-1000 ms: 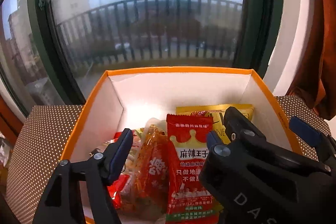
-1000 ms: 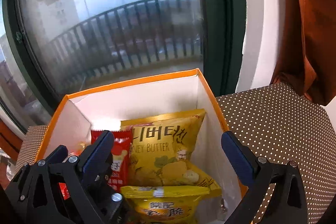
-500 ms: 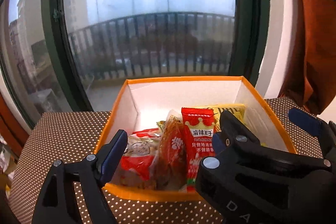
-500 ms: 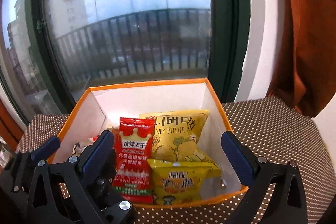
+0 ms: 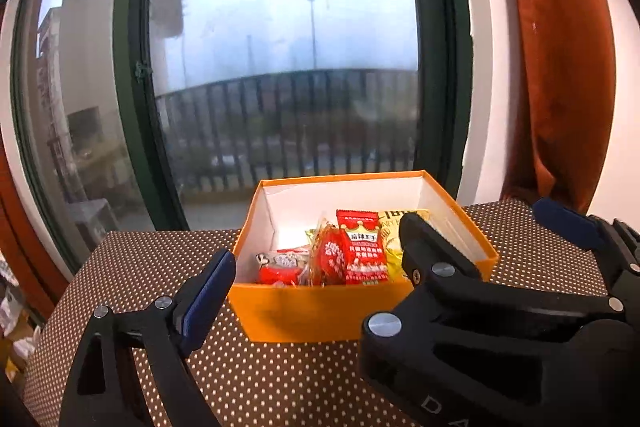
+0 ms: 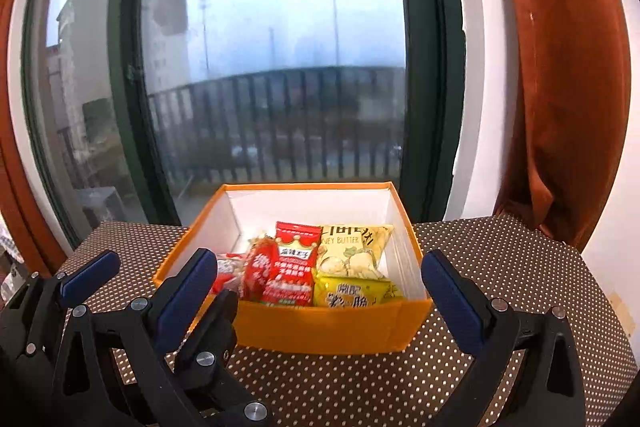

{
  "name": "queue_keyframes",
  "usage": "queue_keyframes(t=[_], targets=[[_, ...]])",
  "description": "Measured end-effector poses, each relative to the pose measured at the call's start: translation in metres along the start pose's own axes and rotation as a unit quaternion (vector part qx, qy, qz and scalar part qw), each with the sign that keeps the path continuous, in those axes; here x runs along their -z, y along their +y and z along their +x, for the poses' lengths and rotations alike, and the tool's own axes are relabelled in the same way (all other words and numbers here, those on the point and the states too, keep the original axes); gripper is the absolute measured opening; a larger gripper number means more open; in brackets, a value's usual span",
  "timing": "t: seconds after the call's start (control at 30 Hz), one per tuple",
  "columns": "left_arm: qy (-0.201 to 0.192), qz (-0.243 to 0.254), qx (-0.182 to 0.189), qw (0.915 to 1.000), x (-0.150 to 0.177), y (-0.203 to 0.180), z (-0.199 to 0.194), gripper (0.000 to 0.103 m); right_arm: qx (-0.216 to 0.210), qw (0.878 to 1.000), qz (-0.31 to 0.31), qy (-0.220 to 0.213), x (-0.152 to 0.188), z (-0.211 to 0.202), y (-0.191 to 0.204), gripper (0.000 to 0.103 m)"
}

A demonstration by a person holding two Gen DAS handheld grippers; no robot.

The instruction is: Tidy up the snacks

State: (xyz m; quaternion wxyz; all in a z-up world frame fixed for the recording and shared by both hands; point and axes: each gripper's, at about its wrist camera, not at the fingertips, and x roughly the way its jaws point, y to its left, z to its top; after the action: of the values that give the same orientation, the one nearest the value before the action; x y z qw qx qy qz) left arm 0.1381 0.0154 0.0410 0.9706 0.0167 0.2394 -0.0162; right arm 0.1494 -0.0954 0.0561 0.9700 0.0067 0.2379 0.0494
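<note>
An orange box (image 5: 320, 311) (image 6: 328, 327) with white inner walls stands on the dotted table and holds several snack packs: a red crown pack (image 5: 362, 247) (image 6: 294, 267), a red-orange bag (image 5: 330, 259), yellow honey butter chips (image 6: 352, 247) and a yellow pack (image 6: 352, 293). My left gripper (image 5: 316, 259) is open and empty, back from the box's near wall. My right gripper (image 6: 320, 287) is open and empty in front of the box. The left gripper also shows in the right wrist view (image 6: 92, 275), and the right gripper's blue finger (image 5: 560, 223) in the left wrist view.
The brown dotted tabletop (image 5: 260, 379) (image 6: 500, 259) stretches around the box. A green-framed window (image 5: 280, 67) is right behind the table. An orange curtain (image 6: 560, 87) hangs at the right. Clutter lies past the table's left edge (image 5: 12, 315).
Both grippers have pulled back and up from inside the box to in front of it. The box now looks smaller and whole. The snacks stay in place.
</note>
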Motion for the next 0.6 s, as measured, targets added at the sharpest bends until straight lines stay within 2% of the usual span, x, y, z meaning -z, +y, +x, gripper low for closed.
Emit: queue_keyframes(t=[0.1, 0.3, 0.6], targets=[[-0.007, -0.009, -0.002, 0.9999, 0.009, 0.004, -0.015, 0.093, -0.016, 1.000, -0.001, -0.003, 0.009, -0.018, 0.000, 0.103], [-0.029, -0.009, -0.017, 0.9994, 0.028, 0.007, -0.046, 0.101, -0.014, 0.999, 0.004, -0.032, 0.031, -0.054, -0.007, 0.103], [-0.041, -0.020, -0.032, 0.9985, 0.058, 0.012, -0.078, 0.103, -0.007, 0.999, 0.001, -0.047, 0.062, -0.092, -0.024, 0.103]])
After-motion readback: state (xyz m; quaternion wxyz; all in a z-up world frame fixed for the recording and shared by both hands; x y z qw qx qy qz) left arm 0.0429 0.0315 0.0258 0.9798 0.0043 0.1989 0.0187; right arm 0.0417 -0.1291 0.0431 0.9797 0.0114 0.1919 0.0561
